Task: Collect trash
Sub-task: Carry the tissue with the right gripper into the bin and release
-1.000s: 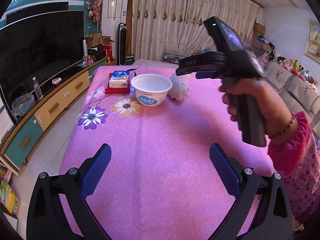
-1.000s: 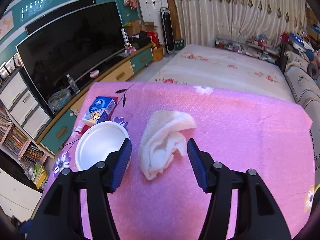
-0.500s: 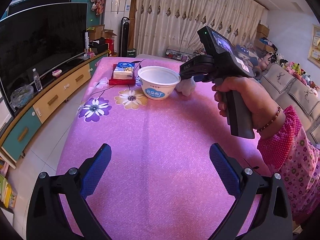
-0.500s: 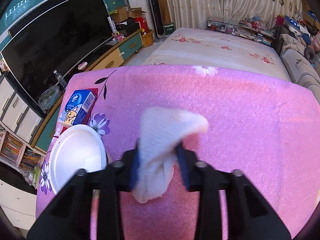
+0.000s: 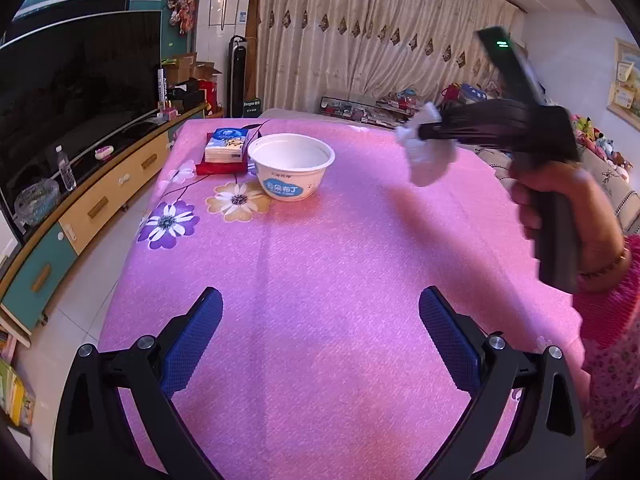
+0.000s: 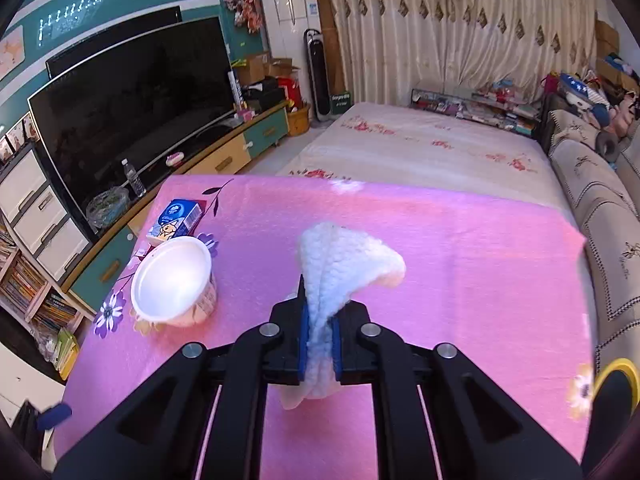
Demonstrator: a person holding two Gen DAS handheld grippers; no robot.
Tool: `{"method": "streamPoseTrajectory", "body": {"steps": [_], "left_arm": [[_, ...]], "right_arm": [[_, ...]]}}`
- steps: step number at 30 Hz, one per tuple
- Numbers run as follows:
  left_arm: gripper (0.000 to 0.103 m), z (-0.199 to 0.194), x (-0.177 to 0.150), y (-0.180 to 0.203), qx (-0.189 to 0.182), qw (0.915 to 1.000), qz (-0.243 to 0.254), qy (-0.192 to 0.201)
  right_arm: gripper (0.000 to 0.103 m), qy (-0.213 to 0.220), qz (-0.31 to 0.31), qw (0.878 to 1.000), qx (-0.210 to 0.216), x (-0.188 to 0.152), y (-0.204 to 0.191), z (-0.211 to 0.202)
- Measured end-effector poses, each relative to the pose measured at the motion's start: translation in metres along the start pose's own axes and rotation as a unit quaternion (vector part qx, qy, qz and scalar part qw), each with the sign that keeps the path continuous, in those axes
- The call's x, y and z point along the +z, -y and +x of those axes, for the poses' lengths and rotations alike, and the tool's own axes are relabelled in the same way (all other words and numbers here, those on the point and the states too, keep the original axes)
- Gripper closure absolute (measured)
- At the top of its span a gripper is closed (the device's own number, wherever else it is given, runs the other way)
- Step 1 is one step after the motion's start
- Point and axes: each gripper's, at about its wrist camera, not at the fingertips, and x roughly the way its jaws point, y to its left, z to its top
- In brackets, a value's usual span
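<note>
Right gripper [image 6: 319,344] jaws have just closed on the crumpled tissue [image 6: 344,264]; left gripper [image 5: 320,332] jaws apart.

We see the right gripper [image 5: 428,132] and the hand [image 5: 560,204] holding it all blurry. The crumpled tissue [image 6: 340,268] is partly hidden between its blue pads [image 6: 304,340]. The bowl's [image 5: 291,168] label is too small to read.

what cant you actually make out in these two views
- Right hand-held gripper, left wrist view: motion blur smears its fingers and the white tissue it pinches.
- Tissue's lower end, right wrist view: hidden behind the gripper's own body.
- White bowl label, right wrist view: too small.
- Person: cut off by the left wrist view's right edge.
</note>
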Motion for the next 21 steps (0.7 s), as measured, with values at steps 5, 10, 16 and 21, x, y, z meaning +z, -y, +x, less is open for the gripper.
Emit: {"method": "streamPoseTrajectory", "body": {"steps": [5,10,16,21], "left_arm": [[0.006,0.004,0.006,0.012,-0.009,1.0000,0.004,0.000],[0.006,0.009,0.011,0.029,-0.007,0.9999,0.014,-0.001],[0.006,0.013,0.017,0.052,-0.014,0.9994,0.031,-0.001],[0.006,0.017,0.022,0.071,-0.023,0.9988,0.043,-0.001]], "right_arm": [[0.094,0.025,0.004,0.999,-0.030,-0.020,0.045,-0.056],[0.094,0.039,0.031,0.996,-0.078,-0.049,0.111,-0.103],[0.094,0.028,0.097,0.983,-0.155,-0.101,0.213,-0.145],[0.094,0.009,0.149,0.966,-0.209,-0.146,0.288,-0.158]]}}
